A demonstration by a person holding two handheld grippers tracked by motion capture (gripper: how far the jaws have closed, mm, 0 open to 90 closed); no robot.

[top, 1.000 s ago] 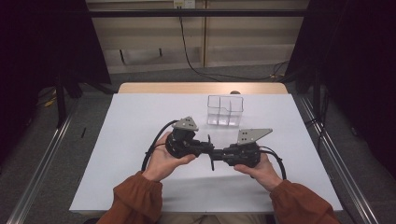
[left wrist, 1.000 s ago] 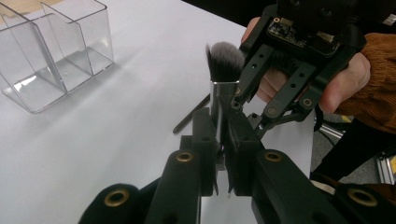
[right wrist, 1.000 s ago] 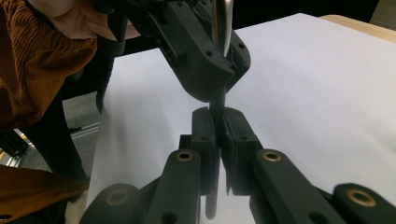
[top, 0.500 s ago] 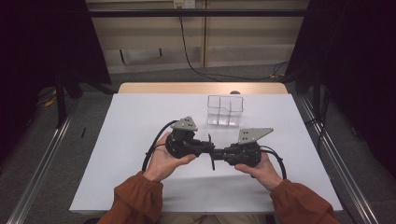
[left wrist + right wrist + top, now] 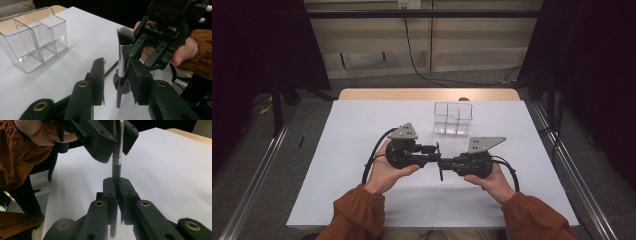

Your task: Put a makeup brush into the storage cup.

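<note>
The left gripper (image 5: 438,148) has just been opening, its jaws standing apart around the brush (image 5: 121,66); its own view shows the bristles and the organizer (image 5: 32,37) beyond. The right gripper (image 5: 442,167) clamps the brush handle, seen plainly in its view.

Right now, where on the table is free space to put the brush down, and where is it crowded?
The white table is bare along its left side, along its right side past the right gripper, and in the near strip in front of the hands. The middle is crowded: the left gripper and the right one meet there around the brush, with the clear organizer just behind.
</note>
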